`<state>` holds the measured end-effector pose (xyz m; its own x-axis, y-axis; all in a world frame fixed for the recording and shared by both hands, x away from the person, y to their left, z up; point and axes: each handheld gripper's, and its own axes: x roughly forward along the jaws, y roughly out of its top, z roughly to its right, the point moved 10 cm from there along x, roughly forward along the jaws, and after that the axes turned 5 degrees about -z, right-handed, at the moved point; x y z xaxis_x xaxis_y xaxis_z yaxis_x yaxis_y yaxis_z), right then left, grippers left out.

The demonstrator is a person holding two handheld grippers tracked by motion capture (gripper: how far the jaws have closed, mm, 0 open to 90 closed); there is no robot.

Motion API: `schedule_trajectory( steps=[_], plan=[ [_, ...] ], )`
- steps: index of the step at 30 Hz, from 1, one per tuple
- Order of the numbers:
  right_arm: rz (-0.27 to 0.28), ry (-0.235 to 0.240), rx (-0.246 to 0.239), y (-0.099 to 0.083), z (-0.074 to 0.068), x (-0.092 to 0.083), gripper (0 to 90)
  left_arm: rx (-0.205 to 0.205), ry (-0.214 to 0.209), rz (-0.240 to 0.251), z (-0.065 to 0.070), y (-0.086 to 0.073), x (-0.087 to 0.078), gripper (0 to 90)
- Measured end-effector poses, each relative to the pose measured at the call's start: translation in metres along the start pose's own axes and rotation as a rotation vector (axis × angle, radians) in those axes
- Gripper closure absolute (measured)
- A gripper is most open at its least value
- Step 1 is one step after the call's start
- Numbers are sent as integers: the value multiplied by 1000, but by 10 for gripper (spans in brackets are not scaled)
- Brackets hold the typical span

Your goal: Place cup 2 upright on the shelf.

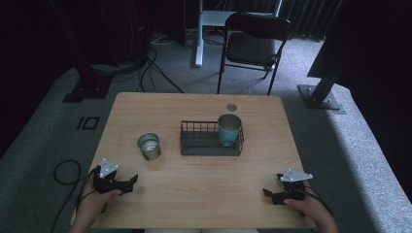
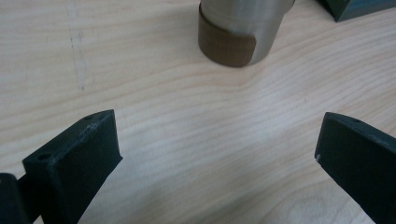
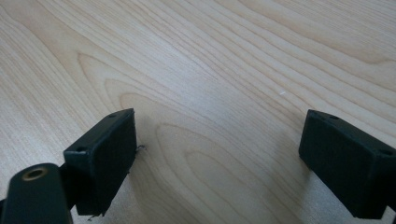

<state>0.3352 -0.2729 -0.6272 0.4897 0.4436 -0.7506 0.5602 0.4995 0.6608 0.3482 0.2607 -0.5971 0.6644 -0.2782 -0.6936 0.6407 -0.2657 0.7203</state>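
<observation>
Black fingers [image 2: 74, 163] of the left gripper [image 1: 127, 183] stand wide apart over bare worktop [image 1: 204, 194], aimed at the steel cup [image 2: 240, 28] just ahead, which stands upright and alone left of the wire basket [image 1: 211, 145]. A teal cup [image 1: 229, 129] already sits upright in the basket's right end. The right gripper [image 1: 268, 193] rests near the front edge, fingers likewise spread and holding nothing. Judging by this, the reach has not begun; next the left gripper should advance, straddle the steel cup, probably low on its wall, and close.
</observation>
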Motion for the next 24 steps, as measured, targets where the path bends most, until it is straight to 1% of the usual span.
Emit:
schedule_trajectory(
  steps=[7,12,17,21,22,24],
  plan=[
    [0,0,0,0,0,0,109,-21,-26,39,3,13,1,5],
    [0,0,0,0,0,0,110,-15,-29,54,4,20,4,5],
    [-1,0,2,0,0,0,110,-1,-39,76,8,27,6,5],
    [-2,0,1,0,0,0,110,2,-36,86,9,33,7,6],
    [-3,0,0,0,0,0,110,1,-42,96,11,37,7,6],
    [-2,0,2,0,0,0,110,4,-46,103,12,40,8,5]
  ],
)
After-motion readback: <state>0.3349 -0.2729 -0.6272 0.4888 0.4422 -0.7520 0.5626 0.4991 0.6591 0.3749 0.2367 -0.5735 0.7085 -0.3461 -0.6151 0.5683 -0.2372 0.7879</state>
